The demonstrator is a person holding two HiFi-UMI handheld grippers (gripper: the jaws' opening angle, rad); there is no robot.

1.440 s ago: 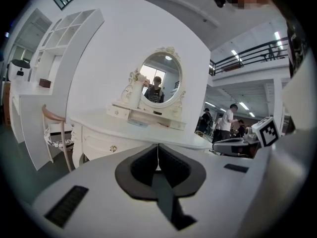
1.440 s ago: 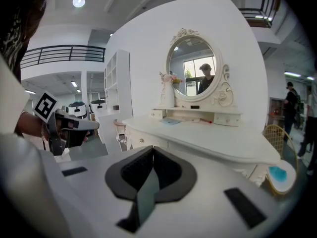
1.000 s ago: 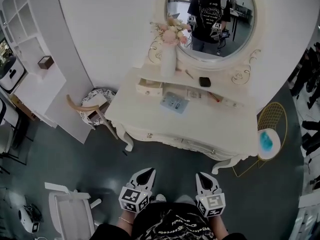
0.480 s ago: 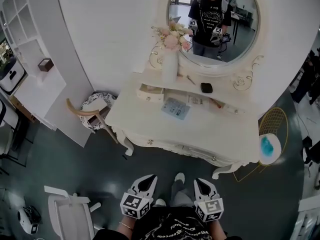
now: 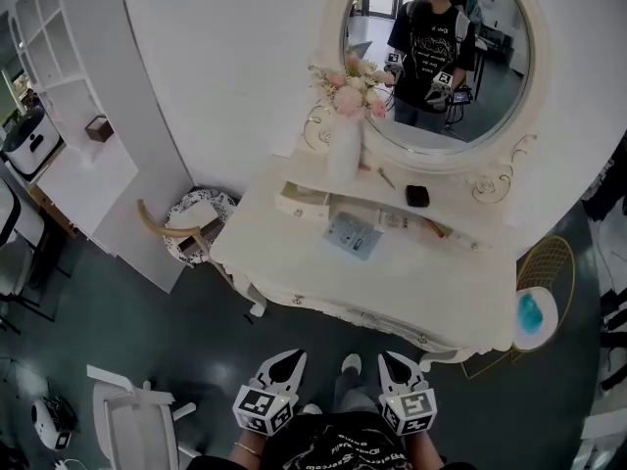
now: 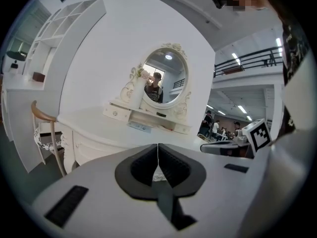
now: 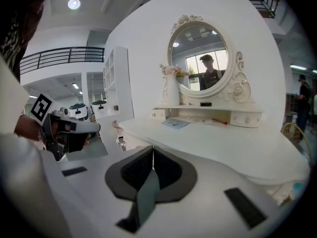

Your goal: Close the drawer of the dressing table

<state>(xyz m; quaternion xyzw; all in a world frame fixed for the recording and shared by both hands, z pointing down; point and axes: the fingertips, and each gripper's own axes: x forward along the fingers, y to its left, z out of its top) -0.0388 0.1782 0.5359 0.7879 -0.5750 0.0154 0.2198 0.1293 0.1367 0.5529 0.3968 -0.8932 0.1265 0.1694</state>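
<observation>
The white dressing table (image 5: 294, 262) stands under an oval mirror (image 5: 436, 57). A small drawer (image 5: 300, 202) at the left end of its raised shelf sticks out, pulled forward; it also shows as the drawer (image 6: 114, 112) and the drawer (image 7: 158, 114) in the gripper views. My left gripper (image 5: 283, 360) and right gripper (image 5: 395, 361) hang side by side in front of the table's front edge, well short of the drawer. Both are shut and hold nothing. The left gripper (image 6: 158, 146) and the right gripper (image 7: 152, 148) point towards the table.
A vase of flowers (image 5: 345, 135), a blue booklet (image 5: 355, 234) and a black item (image 5: 417, 196) sit on the table. A wooden-backed chair (image 5: 188, 225) stands at its left, a gold wire stand (image 5: 542, 282) at its right. White shelving (image 5: 69, 96) lines the left wall.
The table's front edge has come nearer to both grippers as the person steps forward. A shoe now shows between them. Both grippers stay shut.
</observation>
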